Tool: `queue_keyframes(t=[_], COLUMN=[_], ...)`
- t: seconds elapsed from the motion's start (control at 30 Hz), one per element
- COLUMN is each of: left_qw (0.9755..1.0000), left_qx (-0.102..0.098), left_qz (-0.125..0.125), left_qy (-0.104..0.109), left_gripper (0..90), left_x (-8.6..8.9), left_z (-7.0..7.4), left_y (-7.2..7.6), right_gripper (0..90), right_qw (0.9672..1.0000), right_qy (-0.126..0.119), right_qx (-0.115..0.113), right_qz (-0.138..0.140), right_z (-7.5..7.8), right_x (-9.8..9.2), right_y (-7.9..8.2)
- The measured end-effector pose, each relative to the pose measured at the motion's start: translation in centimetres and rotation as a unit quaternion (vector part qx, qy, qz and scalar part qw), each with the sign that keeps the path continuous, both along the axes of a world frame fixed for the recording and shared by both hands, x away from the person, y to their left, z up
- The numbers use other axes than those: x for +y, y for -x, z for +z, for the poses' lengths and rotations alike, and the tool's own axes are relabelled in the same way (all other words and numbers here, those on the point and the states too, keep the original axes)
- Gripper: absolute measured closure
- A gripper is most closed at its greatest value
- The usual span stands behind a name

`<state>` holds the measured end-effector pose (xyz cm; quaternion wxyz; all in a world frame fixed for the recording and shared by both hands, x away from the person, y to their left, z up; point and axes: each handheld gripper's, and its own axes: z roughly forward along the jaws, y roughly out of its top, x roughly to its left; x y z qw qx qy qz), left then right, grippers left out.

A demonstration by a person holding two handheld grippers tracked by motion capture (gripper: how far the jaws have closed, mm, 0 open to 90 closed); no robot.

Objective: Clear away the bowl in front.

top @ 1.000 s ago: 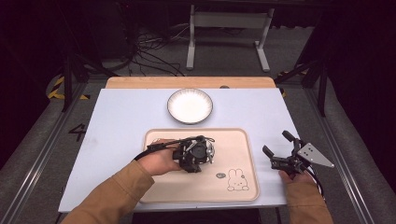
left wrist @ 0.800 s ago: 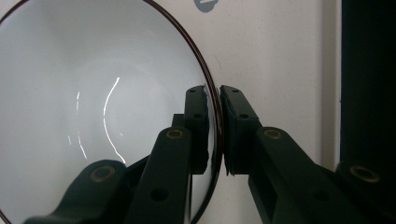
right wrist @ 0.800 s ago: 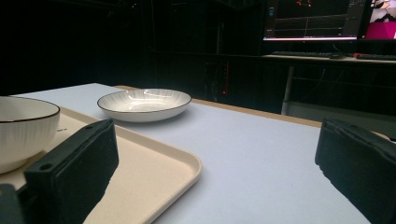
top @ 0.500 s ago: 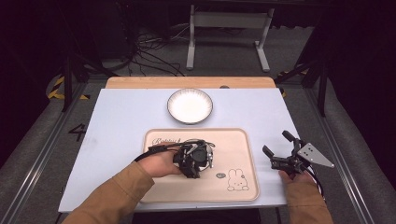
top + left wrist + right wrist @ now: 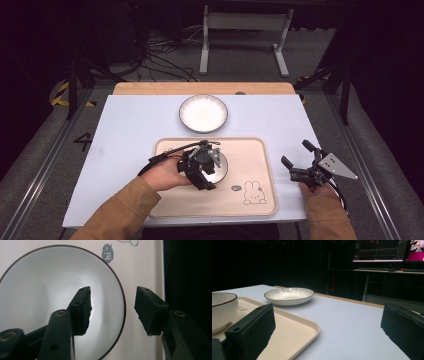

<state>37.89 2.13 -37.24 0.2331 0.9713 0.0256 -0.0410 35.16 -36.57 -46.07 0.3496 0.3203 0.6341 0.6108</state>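
Seen from above, the left gripper [image 5: 206, 169] hangs over a small white bowl [image 5: 218, 166] standing on a beige tray [image 5: 250, 155]. Its jaws have just been opening and straddle the bowl's near rim; whether they touch it cannot be told. A rabbit drawing [image 5: 254, 192] on the tray lies just to the right of this gripper, nearer the person. Beyond the gripper, past the tray's far edge, a white plate [image 5: 203, 113] sits on the pale tabletop [image 5: 125, 130]. The right gripper [image 5: 299, 161] rests well apart to the right, off the tray, jaws spread and empty.
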Motion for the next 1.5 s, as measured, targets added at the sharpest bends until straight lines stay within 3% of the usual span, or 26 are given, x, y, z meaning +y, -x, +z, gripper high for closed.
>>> queue_keyframes(t=[0.03, 0.13, 0.27, 0.4, 0.5, 0.53, 0.57, 0.6, 0.63, 0.67, 0.73, 0.9, 0.97, 1.07, 1.17, 1.2, 1.23, 1.27, 1.3, 1.33, 1.37, 1.4, 1.43, 1.47, 1.5], left_qw=[1.0, 0.9989, 0.9968, 0.9934, 0.9895, 0.9895, 0.9861, 0.9861, 0.9822, 0.9822, 0.9782, 0.9639, 0.9569, 0.9442, 0.9338, 0.9308, 0.9308, 0.9261, 0.9233, 0.9157, 0.9112, 0.9112, 0.907, 0.8983, 0.8938], left_qx=[0.0, -0.009, -0.022, -0.03, -0.03, -0.03, -0.032, -0.032, -0.037, -0.037, -0.037, -0.048, -0.055, -0.067, -0.073, -0.081, -0.081, -0.084, -0.081, -0.082, -0.086, -0.086, -0.086, -0.096, -0.098], left_qz=[0.0, 0.017, 0.029, 0.047, 0.064, 0.064, 0.076, 0.076, 0.087, 0.087, 0.098, 0.139, 0.156, 0.18, 0.2, 0.206, 0.206, 0.215, 0.218, 0.232, 0.24, 0.24, 0.245, 0.256, 0.261], left_qy=[0.0, 0.042, 0.072, 0.101, 0.126, 0.126, 0.144, 0.144, 0.162, 0.162, 0.179, 0.222, 0.239, 0.268, 0.287, 0.291, 0.291, 0.298, 0.306, 0.318, 0.324, 0.324, 0.332, 0.344, 0.351], left_gripper=[47.0, 47.0, 47.1, 46.8, 46.1, 46.1, 46.1, 45.9, 45.8, 45.4, 44.8, 44.5, 45.4, 45.3, 45.1, 44.7, 43.2, 40.5, 40.5, 35.3, 31.7, 28.4, 28.4, 23.6, 21.6], left_x=[0.0, 1.3, 2.7, 4.1, 5.3, 5.3, 6.1, 6.1, 6.9, 6.9, 7.6, 9.8, 10.6, 12.1, 13.3, 13.6, 13.6, 14.0, 14.3, 14.9, 15.2, 15.2, 15.6, 16.3, 16.6], left_z=[0.0, 0.5, 1.1, 1.3, 1.3, 1.3, 1.2, 1.2, 1.1, 1.1, 1.0, 0.7, 0.5, 0.0, -0.5, -0.7, -0.7, -0.9, -1.2, -1.7, -2.0, -2.0, -2.3, -2.8, -3.1], left_y=[0.0, 0.3, 0.7, 0.9, 1.0, 1.0, 1.0, 1.0, 1.1, 1.1, 1.1, 1.4, 1.5, 1.8, 1.8, 1.9, 1.9, 1.9, 1.9, 2.0, 2.0, 2.0, 2.1, 2.3, 2.4], right_gripper=[0.0, 0.0, 0.0, 0.0, 0.0, 0.0, 0.0, 0.0, 0.0, 0.0, 0.0, 0.0, 0.0, 0.0, 0.0, 0.0, 0.0, 0.0, 0.0, 0.0, 0.0, 0.0, 0.0, 0.0, 0.0], right_qw=[1.0, 1.0, 1.0, 1.0, 1.0, 1.0, 1.0, 1.0, 1.0, 1.0, 1.0, 1.0, 1.0, 1.0, 1.0, 1.0, 1.0, 1.0, 1.0, 1.0, 1.0, 1.0, 1.0, 1.0, 1.0], right_qy=[0.0, 0.0, 0.0, 0.0, 0.0, 0.0, 0.0, 0.0, 0.0, 0.0, 0.0, 0.0, 0.0, 0.0, 0.001, 0.0, 0.001, 0.001, 0.001, 0.001, 0.001, 0.001, 0.001, 0.0, 0.001], right_qx=[0.0, 0.0, 0.0, 0.0, 0.001, 0.001, 0.001, 0.001, 0.001, 0.001, 0.001, 0.001, 0.0, 0.001, 0.001, 0.001, 0.001, 0.001, 0.001, 0.001, 0.001, 0.001, 0.001, 0.001, 0.001], right_qz=[0.0, 0.0, 0.0, 0.0, 0.0, 0.0, 0.0, 0.0, 0.0, 0.0, 0.0, 0.0, 0.0, 0.0, 0.0, 0.0, 0.0, 0.0, 0.0, 0.0, 0.0, 0.0, 0.0, 0.0, 0.0], right_z=[0.0, 0.0, 0.0, 0.0, 0.0, 0.0, 0.0, 0.0, 0.0, 0.0, 0.0, 0.0, 0.0, 0.0, 0.0, 0.0, 0.0, 0.0, 0.0, 0.0, 0.0, 0.0, 0.0, 0.0, 0.0], right_x=[0.0, 0.0, 0.0, 0.0, 0.0, 0.0, 0.0, 0.0, 0.0, 0.0, 0.0, 0.0, 0.0, 0.0, 0.0, 0.0, 0.0, 0.0, 0.0, 0.0, 0.0, 0.0, 0.0, 0.0, 0.0], right_y=[0.0, 0.0, 0.0, 0.0, 0.0, 0.0, 0.0, 0.0, 0.0, 0.0, 0.0, 0.0, 0.0, 0.0, 0.0, 0.0, 0.0, 0.0, 0.0, 0.0, 0.0, 0.0, 0.0, 0.0, 0.0])
